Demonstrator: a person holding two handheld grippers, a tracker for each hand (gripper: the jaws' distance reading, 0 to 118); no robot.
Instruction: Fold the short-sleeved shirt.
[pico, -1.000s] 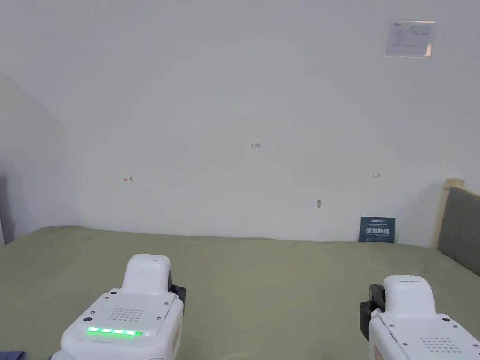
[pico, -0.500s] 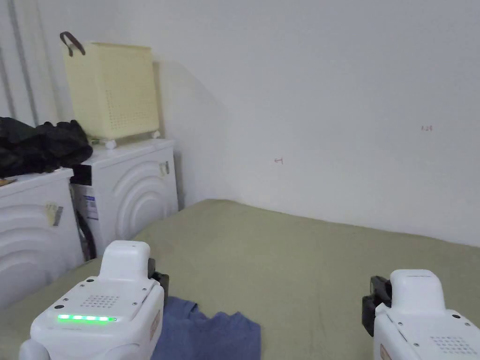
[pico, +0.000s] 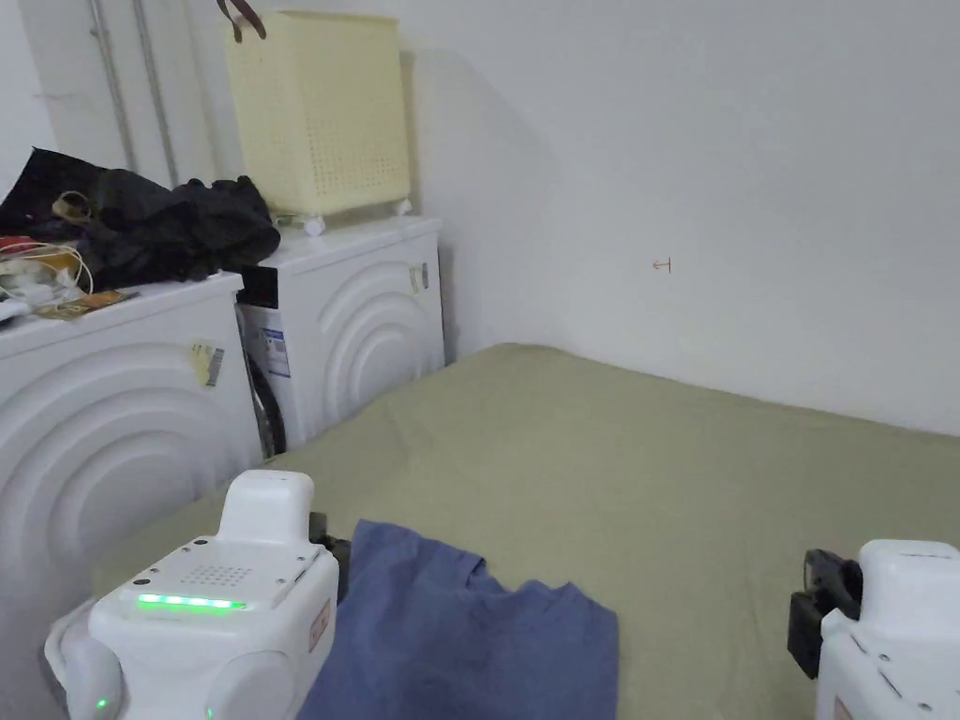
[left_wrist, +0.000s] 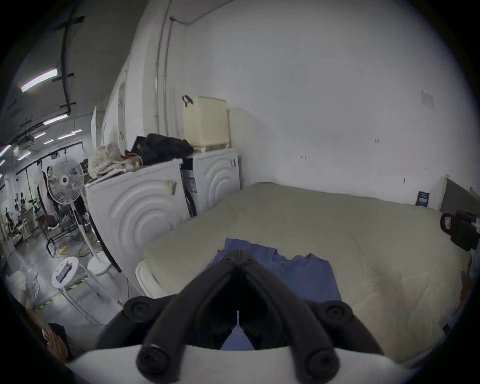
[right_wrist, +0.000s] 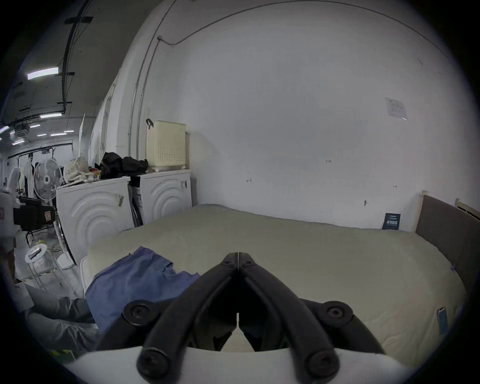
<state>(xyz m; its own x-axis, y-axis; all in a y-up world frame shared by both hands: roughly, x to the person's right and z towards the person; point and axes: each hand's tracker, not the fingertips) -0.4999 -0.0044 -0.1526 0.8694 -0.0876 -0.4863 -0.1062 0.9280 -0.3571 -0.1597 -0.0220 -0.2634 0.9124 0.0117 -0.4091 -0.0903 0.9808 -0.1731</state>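
Bed (pico: 712, 487): broad olive-green surface, smooth, bare across the middle and far side; room enough to spread a shirt flat.
Washers (pico: 347, 319): 2 white machines stand just beside the bed's left edge, with a cream basket (pico: 319, 112) and a dark heap of clothes (pico: 178, 225) on top; not part of the job.
Shirt (pico: 469, 637): blue, short-sleeved, lying crumpled at the near-left corner of the bed, part of it hanging toward the edge in the right gripper view (right_wrist: 135, 280). No fold made yet, as far as I can judge.
Left tool (left_wrist: 237, 256): jaws together, tips meeting, nothing between them; it hovers just over the near-left part of the shirt.
Right tool (right_wrist: 237, 257): jaws together as well, empty, held over bare bed, well apart from the shirt on its right.
Step in hand: reaching for the shirt to lay it out before folding, I would say.
How to do it well: open both tools before they come down. Take the cloth at 2 matching points, shoulders or hem corners, not at a bunched ridge. Pinch 1 layer only. Lift, carry it toward the middle of the bed away from the edge, and draw the 2 tools apart so that the body lies flat and the sleeves spread.
Risk: a grip on the heap's middle would lift a tangle and hide the sleeves.
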